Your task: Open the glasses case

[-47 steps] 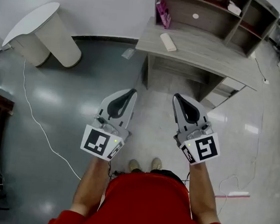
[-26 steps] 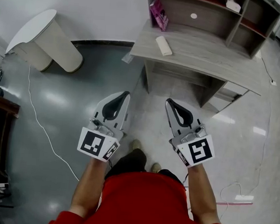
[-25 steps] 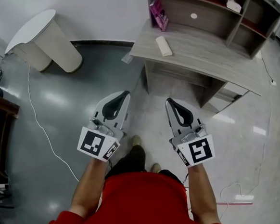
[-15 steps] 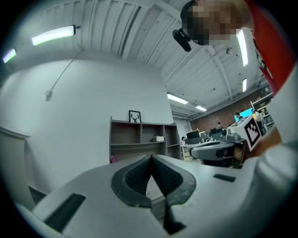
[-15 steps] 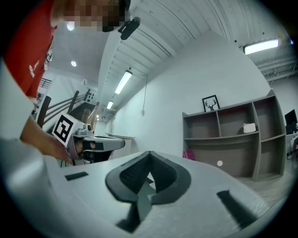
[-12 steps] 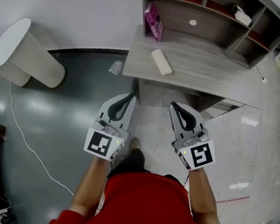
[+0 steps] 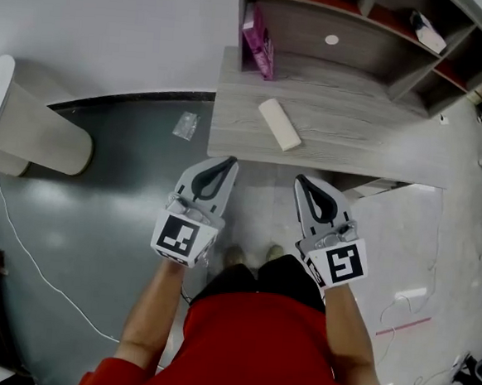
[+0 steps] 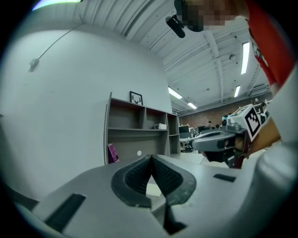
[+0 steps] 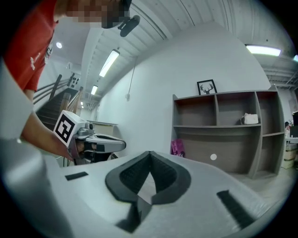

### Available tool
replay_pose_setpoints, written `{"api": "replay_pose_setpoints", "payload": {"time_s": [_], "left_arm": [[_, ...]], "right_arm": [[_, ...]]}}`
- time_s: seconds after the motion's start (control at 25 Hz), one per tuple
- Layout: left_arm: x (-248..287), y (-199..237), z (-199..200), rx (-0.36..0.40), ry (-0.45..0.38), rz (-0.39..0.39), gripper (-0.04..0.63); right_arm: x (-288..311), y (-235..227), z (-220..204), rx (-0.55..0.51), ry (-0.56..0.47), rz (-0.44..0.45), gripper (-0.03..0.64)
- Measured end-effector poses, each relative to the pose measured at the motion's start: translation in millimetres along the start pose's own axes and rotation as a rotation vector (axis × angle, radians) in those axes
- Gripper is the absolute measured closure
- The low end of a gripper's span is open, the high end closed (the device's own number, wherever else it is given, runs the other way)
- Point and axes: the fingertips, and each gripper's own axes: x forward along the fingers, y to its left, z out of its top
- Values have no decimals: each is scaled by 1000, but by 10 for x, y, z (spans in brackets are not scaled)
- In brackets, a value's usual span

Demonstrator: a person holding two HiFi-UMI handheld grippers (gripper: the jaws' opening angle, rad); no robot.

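The head view looks steeply down on the bench (image 7: 369, 144) from above. Each gripper view looks level along its jaws toward the shelf (image 9: 216, 125), which all three views share.

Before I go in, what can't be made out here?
- glasses case: seam and hinge side too small in the head view; both gripper views' own jaws block most of it.
- white item on the shelf: too small to identify.
- shelf unit: top cut off by the head view's upper edge.

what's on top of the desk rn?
A cream glasses case lies on the desk, left of centre. A pink package stands at its back left corner. The shelf unit boards cover part of the desk's back, so anything there is unseen.
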Motion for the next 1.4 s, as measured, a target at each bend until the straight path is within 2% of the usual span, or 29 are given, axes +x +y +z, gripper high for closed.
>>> {"api": "replay_pose_setpoints", "payload": {"time_s": [0.36,0.68,1.0,1.24,1.4], "left_arm": [[706,437,-321,59,28,20,586],[1433,679,-750,60,195,30,586],[1827,900,-1146,75,341,28,586],[2043,1047,-1433,64,402,-32,586],[2168,1060,-1653,75,457,-99,584]], "right_arm": [[549,-494,-445,-2,46,0,612],[975,-839,-924,61,128,95,612],[1332,-1051,-1160,92,136,143,612],[1516,-1146,-1323,96,208,101,612],[1589,-1201,-1453,85,266,45,612]]}}
